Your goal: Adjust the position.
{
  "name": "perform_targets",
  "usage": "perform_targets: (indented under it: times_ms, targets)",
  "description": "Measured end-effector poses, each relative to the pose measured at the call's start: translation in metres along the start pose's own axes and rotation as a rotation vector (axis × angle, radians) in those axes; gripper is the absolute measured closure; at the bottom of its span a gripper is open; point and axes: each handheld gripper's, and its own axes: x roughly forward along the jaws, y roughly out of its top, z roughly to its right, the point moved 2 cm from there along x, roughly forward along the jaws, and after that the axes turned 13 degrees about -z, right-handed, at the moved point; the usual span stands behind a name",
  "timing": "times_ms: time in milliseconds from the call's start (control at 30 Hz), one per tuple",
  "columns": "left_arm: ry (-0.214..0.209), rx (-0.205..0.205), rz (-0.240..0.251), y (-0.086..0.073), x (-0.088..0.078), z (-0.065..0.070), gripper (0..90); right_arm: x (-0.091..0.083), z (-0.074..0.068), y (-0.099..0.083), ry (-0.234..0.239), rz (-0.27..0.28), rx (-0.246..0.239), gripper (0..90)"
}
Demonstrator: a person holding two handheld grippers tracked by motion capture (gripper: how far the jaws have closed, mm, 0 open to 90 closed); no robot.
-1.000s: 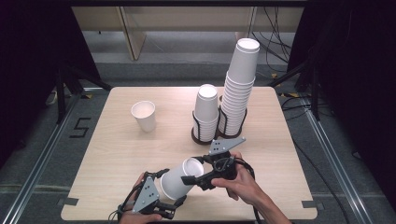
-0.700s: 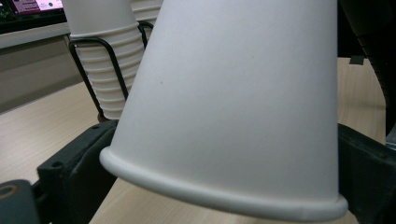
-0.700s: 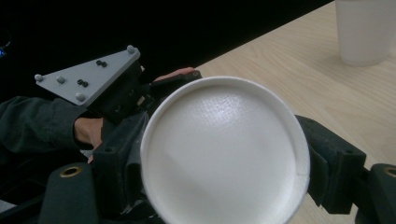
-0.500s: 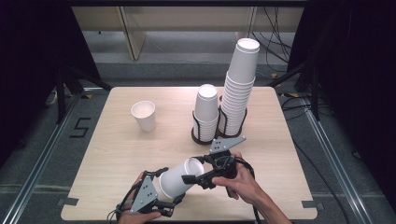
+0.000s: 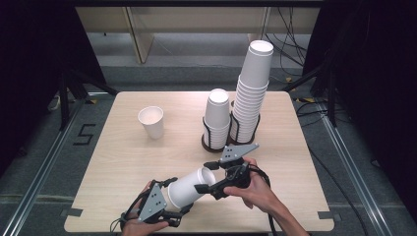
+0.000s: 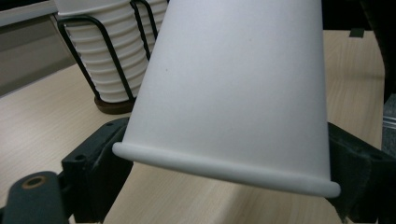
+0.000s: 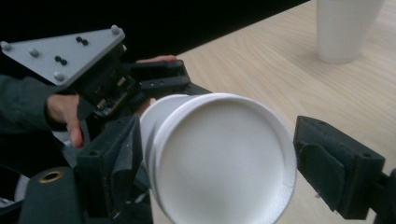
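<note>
The surface is a pale wood-grain tabletop with rounded corners, standing on a grey floor with metal rails along both sides and a painted "5" to its left. Dark curtains close in the room at left and right, and light wooden furniture stands beyond the far edge.

Toward the back of the surface a black wire holder carries a short stack of cups and, just beside it, a tall stack of cups. A single cup stands upright well to the left of the holder.

The held cup is plain white paper, tapered, with a rolled rim. It lies on its side above the near edge of the surface, in front of the holder, its flat bottom toward the right gripper. In the left gripper view its rim end sits between the two jaws.

The left gripper has just been closing, and its jaws are clamped on the cup's rim end. The right gripper's jaws stand apart around the cup's bottom, a gap showing beside one pad.
</note>
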Motion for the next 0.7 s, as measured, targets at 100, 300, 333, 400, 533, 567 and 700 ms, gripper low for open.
perform_targets:
  times_ms: [100, 300, 333, 400, 533, 567, 700]
  targets:
    - [-0.013, 0.023, -0.048, -0.001, 0.002, 0.001, 12.1, -0.001, -0.002, 0.0, -0.021, -0.027, -0.031, 17.5]
    - [-0.038, 0.083, -0.158, -0.003, 0.006, 0.004, 12.6, -0.002, -0.009, 0.0, -0.093, -0.142, -0.149, 18.3]
    - [-0.049, 0.097, -0.185, -0.003, 0.005, 0.004, 12.7, -0.001, -0.011, -0.001, -0.109, -0.164, -0.173, 18.4]
    - [-0.038, 0.118, -0.199, -0.003, 0.006, 0.005, 12.7, 0.002, -0.015, -0.001, -0.131, -0.212, -0.215, 18.7]
    - [-0.063, 0.152, -0.242, -0.002, 0.007, 0.007, 12.8, 0.008, -0.023, -0.003, -0.177, -0.294, -0.301, 19.5]
    - [-0.063, 0.164, -0.254, -0.002, 0.007, 0.007, 12.8, 0.01, -0.024, -0.003, -0.178, -0.309, -0.317, 19.5]
    - [-0.077, 0.204, -0.299, -0.002, 0.006, 0.008, 12.8, 0.016, -0.032, -0.004, -0.191, -0.371, -0.387, 19.2]
